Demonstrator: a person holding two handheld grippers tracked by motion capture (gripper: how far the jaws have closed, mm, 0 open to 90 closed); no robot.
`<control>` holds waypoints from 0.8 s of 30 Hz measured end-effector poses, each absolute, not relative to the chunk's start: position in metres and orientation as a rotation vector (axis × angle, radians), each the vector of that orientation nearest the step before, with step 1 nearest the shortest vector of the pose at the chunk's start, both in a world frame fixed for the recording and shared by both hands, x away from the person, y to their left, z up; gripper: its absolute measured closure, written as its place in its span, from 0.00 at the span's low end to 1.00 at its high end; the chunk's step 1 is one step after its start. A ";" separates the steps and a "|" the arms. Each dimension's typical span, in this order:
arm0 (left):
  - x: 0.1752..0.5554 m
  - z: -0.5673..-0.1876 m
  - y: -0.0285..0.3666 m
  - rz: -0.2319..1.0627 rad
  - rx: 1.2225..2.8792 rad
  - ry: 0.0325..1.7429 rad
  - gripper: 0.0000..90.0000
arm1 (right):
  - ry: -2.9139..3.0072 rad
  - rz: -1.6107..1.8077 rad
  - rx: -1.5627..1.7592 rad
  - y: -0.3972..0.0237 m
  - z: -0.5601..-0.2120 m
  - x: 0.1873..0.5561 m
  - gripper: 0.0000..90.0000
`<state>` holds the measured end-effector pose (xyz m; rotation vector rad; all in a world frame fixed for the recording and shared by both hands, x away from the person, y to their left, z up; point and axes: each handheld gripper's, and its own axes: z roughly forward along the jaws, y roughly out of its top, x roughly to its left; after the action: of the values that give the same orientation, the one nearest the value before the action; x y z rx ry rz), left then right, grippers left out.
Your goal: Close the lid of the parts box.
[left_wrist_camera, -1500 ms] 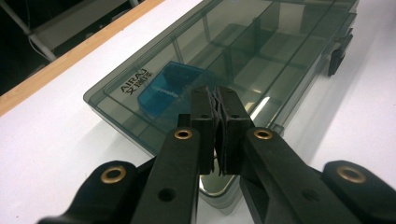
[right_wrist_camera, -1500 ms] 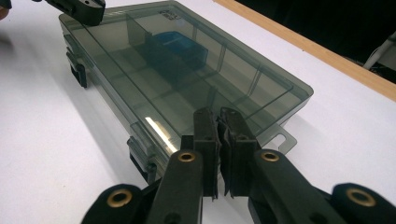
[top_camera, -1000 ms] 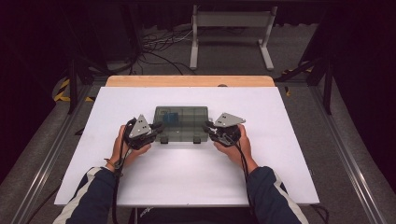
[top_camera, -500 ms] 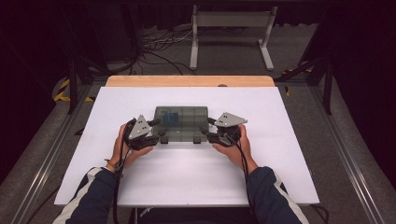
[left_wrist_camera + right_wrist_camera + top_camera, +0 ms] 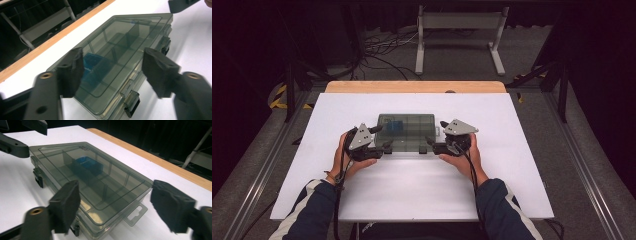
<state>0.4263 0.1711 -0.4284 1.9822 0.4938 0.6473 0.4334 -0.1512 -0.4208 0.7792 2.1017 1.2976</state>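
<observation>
Both grippers just opened at the box ends
Left gripper (image 5: 384, 138) and right gripper (image 5: 434, 136) jaws wide, clear of the closed box (image 5: 407, 131); white table (image 5: 412, 185), dark room.

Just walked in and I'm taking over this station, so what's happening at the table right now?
A person holds a gripper in each hand at either end of a closed, smoky clear compartment box on the white table. The left gripper and right gripper have just been opening; their jaws stand apart and nothing is gripped. A blue item lies in one compartment. The latches look shut.
</observation>
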 end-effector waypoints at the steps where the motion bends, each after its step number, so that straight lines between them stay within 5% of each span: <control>1: 0.426 -0.428 0.171 0.647 1.981 0.494 0.36 | 2.096 1.294 0.781 -0.151 -0.421 0.433 0.20; 10: 0.427 -0.431 0.168 0.642 1.958 0.542 0.08 | 2.060 1.290 0.804 -0.150 -0.421 0.435 0.08; 24: 0.424 -0.429 0.165 0.639 1.952 0.510 0.03 | 2.060 1.268 0.792 -0.149 -0.421 0.433 0.03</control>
<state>0.4244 0.1650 -0.4291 1.9519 0.5103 0.6394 0.4333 -0.1492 -0.4207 0.7921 2.0598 1.2678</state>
